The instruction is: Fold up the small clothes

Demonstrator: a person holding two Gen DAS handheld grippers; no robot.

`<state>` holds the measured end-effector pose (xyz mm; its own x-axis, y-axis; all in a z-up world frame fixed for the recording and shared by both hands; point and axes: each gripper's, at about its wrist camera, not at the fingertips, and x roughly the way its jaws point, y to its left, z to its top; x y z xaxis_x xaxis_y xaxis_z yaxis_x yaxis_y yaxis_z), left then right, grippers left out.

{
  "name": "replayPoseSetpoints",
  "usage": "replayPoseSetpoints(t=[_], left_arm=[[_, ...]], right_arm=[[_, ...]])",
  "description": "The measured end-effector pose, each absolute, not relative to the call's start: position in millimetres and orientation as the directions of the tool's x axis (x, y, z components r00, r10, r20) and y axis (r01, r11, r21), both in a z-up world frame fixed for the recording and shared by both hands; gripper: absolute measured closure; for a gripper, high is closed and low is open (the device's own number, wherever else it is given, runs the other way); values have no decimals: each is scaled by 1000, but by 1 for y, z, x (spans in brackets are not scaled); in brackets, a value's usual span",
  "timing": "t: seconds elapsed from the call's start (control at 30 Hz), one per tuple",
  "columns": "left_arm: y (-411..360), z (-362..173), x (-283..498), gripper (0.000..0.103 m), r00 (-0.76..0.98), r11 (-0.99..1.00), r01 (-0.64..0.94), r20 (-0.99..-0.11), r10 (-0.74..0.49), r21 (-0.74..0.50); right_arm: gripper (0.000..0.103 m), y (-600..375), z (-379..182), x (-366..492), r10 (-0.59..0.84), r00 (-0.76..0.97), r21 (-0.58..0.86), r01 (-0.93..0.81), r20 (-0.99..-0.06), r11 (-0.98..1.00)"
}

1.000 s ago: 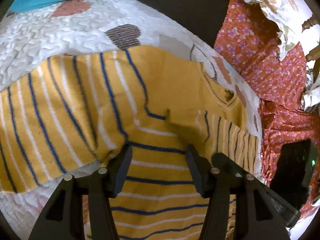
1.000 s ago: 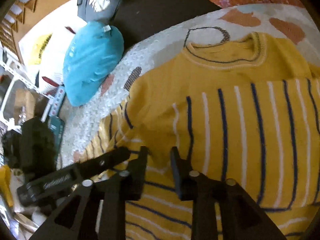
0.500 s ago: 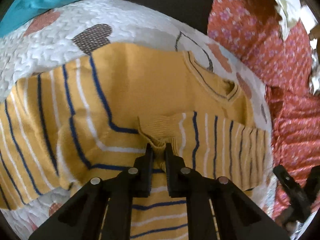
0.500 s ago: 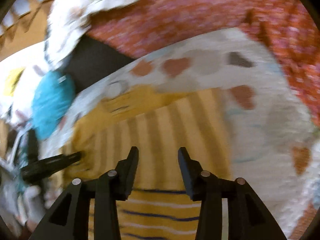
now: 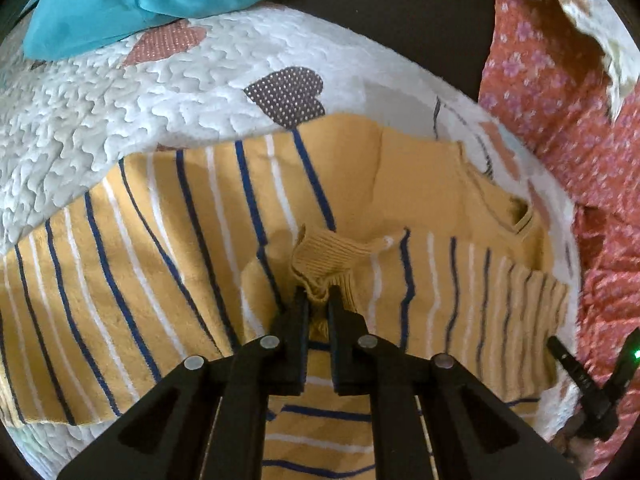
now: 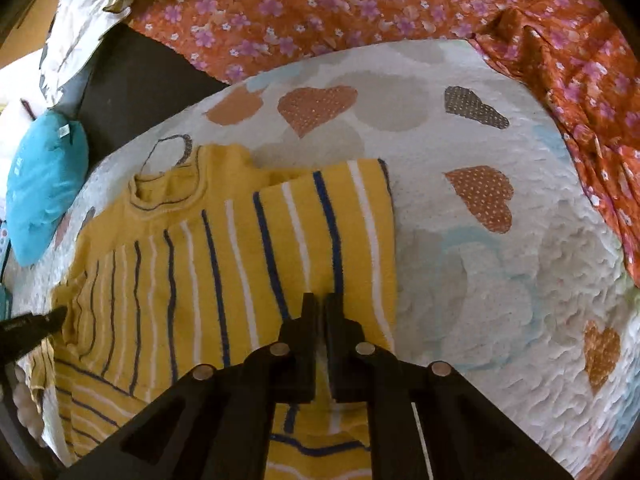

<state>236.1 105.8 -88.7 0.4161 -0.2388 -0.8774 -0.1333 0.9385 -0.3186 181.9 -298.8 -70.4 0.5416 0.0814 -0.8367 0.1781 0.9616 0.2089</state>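
Pinching the ribbed cuff [image 5: 326, 254] of one sleeve, the left gripper [image 5: 318, 300] is holding its two black fingers narrow around a bunched ridge of knit at the lower centre of the left wrist frame. The small mustard-yellow knitted sweater with blue and white stripes [image 6: 224, 248] is lying flat on the white quilted bedspread with heart patches [image 6: 500, 280], filling the left and centre of the right wrist frame, its collar toward the upper left there. The right gripper [image 6: 320, 304] is sitting at the lower centre of that frame with its fingers drawn nearly together over the striped edge of the folded-in panel; whether cloth is actually caught between them I cannot tell. The sleeve's long axis is running from the cuff out toward the right of the left wrist frame, across the sweater's body, so the left gripper is the nearer one, already at the cuff. Judging from this, the next move is laying that sleeve flat across the chest.
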Motion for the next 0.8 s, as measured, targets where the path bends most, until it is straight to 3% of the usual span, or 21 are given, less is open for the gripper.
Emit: replayPoseSetpoints(t=[0.23,0.27,0.33,0.4,0.67,0.8], left_arm=[[124,-71,222,84,467,968,-142,-876,-119,-207],[131,-67,218,77,476,970,-165,-876,-78,-176],[154,-58,209,73,500,964,-241,-866,24,-112],[174,-56,203,73,497,949,-291,-867,42,-121],[231,-76,185,69,431,872,-421,-901,-49,-249],[258,-67,175,66,454,851,-448,-890,-46,-273]], right_arm=[[92,-313,-85,177,42,513,179,220,-857,959],[92,-312,-77,173,15,513,155,232,-858,960],[88,-305,-56,162,-36,572,123,237,-820,964],[88,-289,-35,151,-52,627,109,215,-777,970],[88,-140,-41,174,292,522,275,-113,-801,955],[88,-59,-59,189,335,473,272,-199,-815,942]])
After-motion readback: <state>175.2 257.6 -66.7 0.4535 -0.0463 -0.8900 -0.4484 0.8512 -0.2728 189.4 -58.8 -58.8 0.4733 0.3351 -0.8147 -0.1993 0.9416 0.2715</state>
